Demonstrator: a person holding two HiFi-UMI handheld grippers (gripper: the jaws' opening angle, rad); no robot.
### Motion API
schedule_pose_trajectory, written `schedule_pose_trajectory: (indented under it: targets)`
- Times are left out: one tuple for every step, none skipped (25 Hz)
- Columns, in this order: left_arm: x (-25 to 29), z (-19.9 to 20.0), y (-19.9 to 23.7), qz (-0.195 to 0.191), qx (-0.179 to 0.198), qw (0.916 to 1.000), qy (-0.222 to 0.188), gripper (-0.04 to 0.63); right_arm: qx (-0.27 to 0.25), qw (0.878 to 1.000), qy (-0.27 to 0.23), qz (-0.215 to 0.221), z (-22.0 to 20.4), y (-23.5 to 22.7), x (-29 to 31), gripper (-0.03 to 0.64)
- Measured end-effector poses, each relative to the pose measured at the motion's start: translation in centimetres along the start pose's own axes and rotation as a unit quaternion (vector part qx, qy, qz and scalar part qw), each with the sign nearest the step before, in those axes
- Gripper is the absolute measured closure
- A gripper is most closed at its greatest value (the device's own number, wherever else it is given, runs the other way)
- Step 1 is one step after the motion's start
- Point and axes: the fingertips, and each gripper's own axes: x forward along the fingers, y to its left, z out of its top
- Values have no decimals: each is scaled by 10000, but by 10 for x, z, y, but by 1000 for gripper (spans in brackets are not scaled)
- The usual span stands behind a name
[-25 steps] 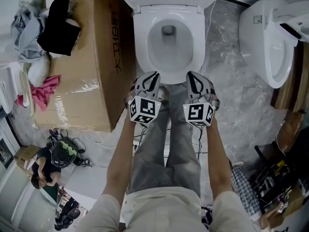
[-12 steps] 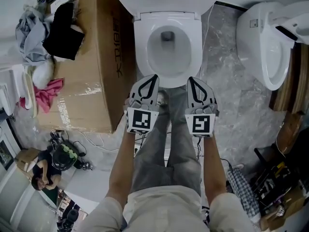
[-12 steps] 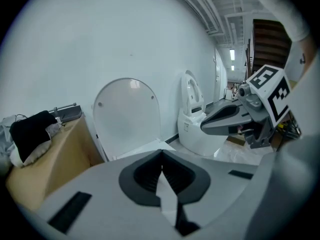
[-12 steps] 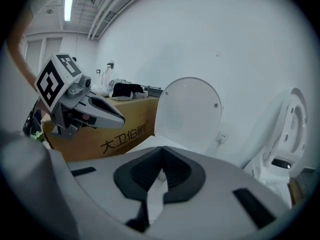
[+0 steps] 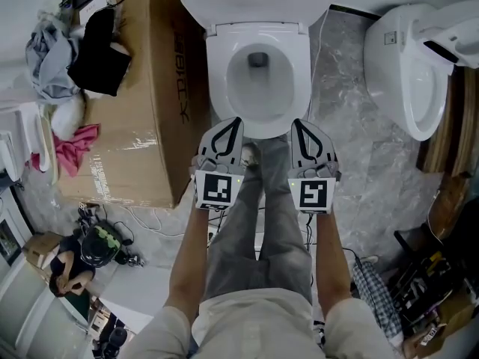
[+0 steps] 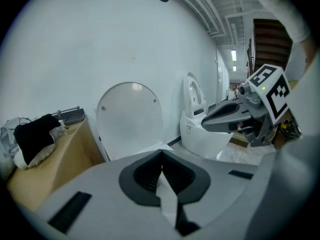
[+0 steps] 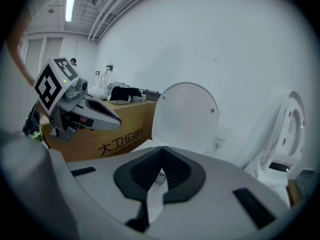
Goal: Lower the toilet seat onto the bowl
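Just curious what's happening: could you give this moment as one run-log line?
left hand-held gripper: shut, empty | right hand-held gripper: shut, empty | toilet lid: upright

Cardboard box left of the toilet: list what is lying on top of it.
A black garment lies on the cardboard box, next to grey clothing. A pink cloth sits at the box's edge. Whatever lies beneath that pile is covered.

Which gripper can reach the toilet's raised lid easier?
Probably the right gripper. Both are shut and level before the bowl, but the cardboard box crowds the left gripper.
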Motion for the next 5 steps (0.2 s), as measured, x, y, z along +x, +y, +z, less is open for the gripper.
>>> schedule_pose_trajectory:
  targets:
    - [0, 1, 0, 6, -3, 10000, -10, 583, 24, 10000, -40, -11, 1, 0, 0, 612]
    - [-1, 2, 0, 11, -8, 10000, -20, 583, 14, 10000, -50, -3, 2, 0, -1, 612]
    - [-1, 3, 0, 15, -11, 10000, -31, 583, -16, 10000, -39, 15, 4, 0, -1, 612]
    - [-1, 4, 0, 19, -12, 10000, -41, 583, -45, 10000, -22, 31, 6, 0, -2, 612]
    - [-2, 5, -1, 23, -13, 10000, -51, 583, -72, 10000, -6, 45, 7, 1, -2, 612]
